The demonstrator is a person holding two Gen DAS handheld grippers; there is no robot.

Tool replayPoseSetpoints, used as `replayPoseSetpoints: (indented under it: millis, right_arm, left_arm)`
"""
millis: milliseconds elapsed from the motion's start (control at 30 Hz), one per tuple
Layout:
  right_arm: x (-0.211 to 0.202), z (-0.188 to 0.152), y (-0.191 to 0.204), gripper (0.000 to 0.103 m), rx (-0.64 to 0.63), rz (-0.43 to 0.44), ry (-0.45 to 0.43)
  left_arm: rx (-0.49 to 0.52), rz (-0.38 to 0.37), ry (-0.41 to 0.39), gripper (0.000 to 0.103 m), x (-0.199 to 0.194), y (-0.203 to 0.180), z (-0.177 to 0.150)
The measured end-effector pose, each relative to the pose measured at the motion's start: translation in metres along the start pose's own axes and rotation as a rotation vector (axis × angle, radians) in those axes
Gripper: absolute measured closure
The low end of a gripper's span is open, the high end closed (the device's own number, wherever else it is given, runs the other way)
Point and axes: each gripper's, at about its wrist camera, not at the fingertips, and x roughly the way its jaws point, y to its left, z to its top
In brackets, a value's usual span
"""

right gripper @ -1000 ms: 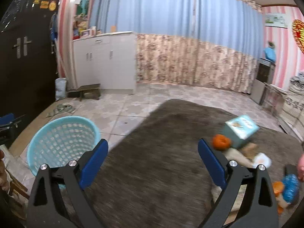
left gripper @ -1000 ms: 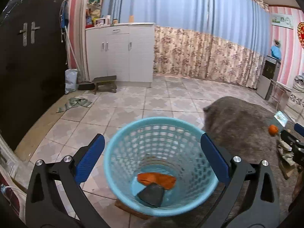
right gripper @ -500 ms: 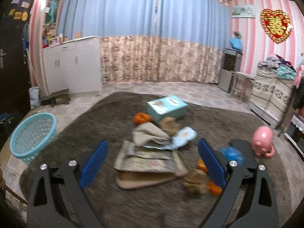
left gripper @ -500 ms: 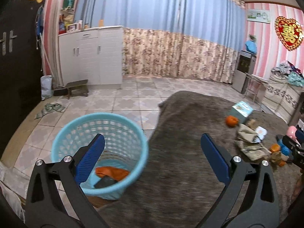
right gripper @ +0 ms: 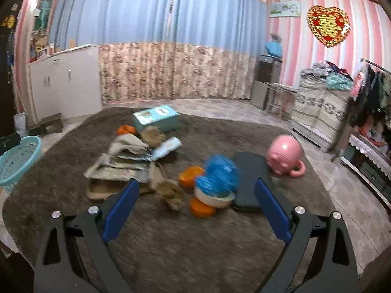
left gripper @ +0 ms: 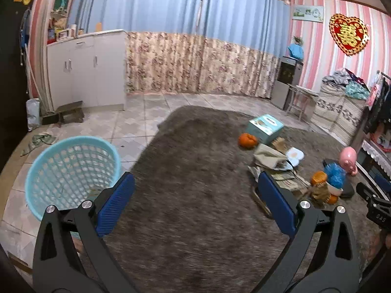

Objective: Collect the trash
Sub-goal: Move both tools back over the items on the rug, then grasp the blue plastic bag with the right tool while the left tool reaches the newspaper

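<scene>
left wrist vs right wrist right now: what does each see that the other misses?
Left wrist only: the whole mouth of the blue basket, the green rag on the tiles beside it, and the open left claw over bare rug.

Right wrist only: the full black pad, the white bowl under the blue bag, and the open right claw facing them.

Both: the teal box, pink piggy bank, paper pile, orange peels and grey rug.
</scene>
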Motion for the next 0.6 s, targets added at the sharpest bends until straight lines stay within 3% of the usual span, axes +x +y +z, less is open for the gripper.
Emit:
replayPoseSetpoints:
  millis: [267,600]
  right_arm:
    - [0.013,-0.027,-0.046,0.010,0.048,-0.070,0.052]
    - [0.070,-0.007,-0.038,0.014,0.006,-0.050,0.070]
  left_arm:
    - [0.035,-0.047,0.039,0.005,0.021,-0.034,-0.020]
    - [0.072,-0.046,0.078,0.005,0.043,-0.047,-0.027]
